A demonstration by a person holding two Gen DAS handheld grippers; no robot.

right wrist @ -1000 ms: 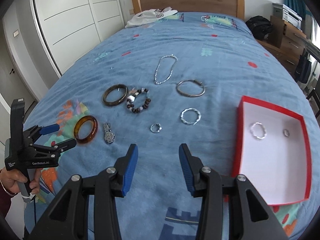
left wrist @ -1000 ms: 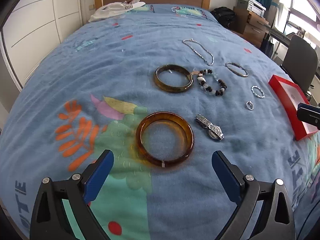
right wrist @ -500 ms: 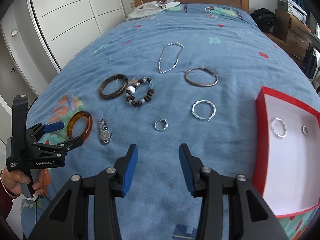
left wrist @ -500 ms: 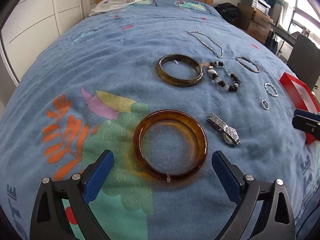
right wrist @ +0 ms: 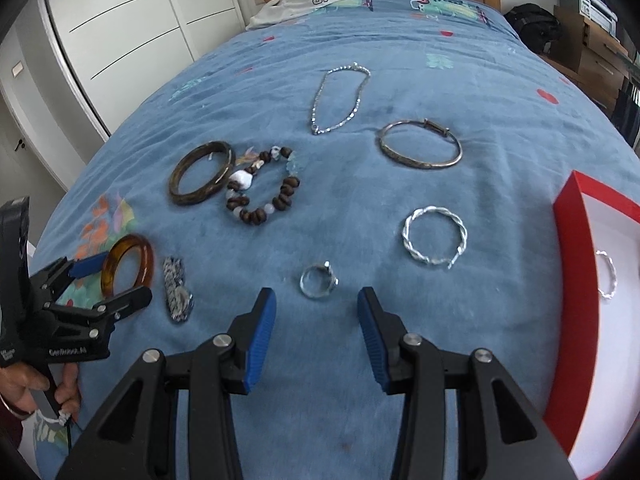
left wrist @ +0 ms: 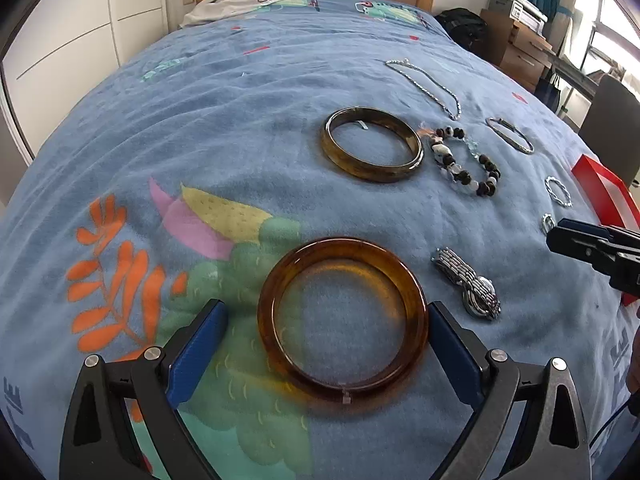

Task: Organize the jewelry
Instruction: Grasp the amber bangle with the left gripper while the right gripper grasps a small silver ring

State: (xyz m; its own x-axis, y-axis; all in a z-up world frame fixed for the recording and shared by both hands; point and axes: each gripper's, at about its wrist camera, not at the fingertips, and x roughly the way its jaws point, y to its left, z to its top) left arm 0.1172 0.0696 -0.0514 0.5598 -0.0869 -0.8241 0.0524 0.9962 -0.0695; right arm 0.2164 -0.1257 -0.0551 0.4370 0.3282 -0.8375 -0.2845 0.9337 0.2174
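Left wrist view: left gripper spread wide around the amber bangle on the bedspread, right pad touching its rim. Right wrist view: right gripper parted just short of the silver ring; red box right of it.

Blue bedspread carries scattered jewelry, red box

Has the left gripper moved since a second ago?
Yes. The left gripper advanced toward the translucent amber bangle on the blue bedspread; its open fingers now flank it.
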